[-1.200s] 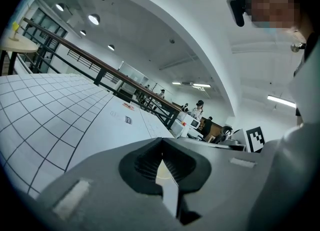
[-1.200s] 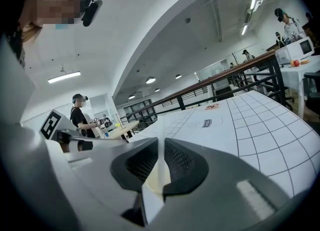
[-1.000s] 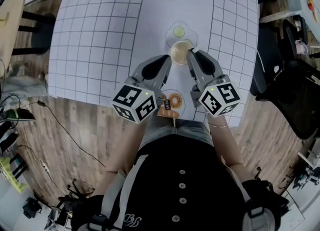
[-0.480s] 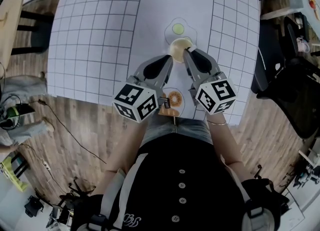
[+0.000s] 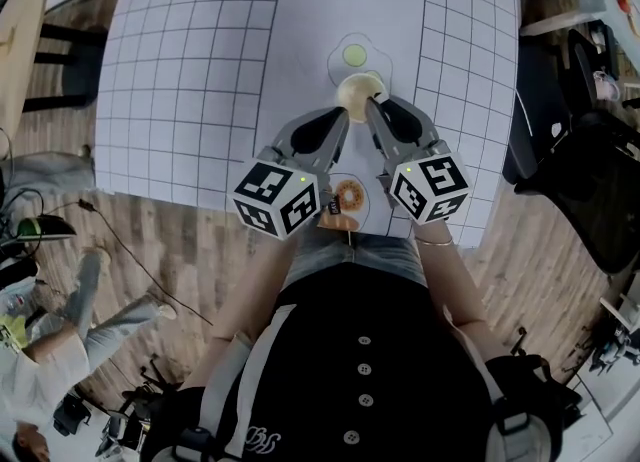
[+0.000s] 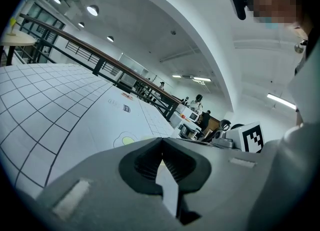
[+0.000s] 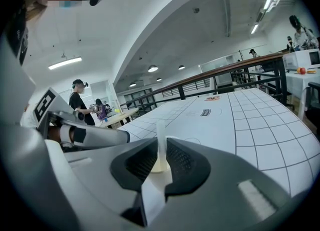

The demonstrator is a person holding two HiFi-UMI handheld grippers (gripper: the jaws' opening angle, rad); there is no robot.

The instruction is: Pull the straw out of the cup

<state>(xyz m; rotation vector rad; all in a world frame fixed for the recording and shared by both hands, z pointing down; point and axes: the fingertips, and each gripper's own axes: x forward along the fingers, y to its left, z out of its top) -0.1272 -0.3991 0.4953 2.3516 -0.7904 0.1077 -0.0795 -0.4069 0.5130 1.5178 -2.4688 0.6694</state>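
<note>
Straw (image 7: pixel 160 137) stands in cup (image 5: pixel 358 93) on worktop (image 5: pixel 200 70), pinched by R claw (image 5: pixel 372 103), whose jaws just eased open a touch. L claw (image 5: pixel 343 114) pressed together, empty, beside cup. Risks: slack grip slips off straw; unheld cup lifts or tips w/ pull.
</note>
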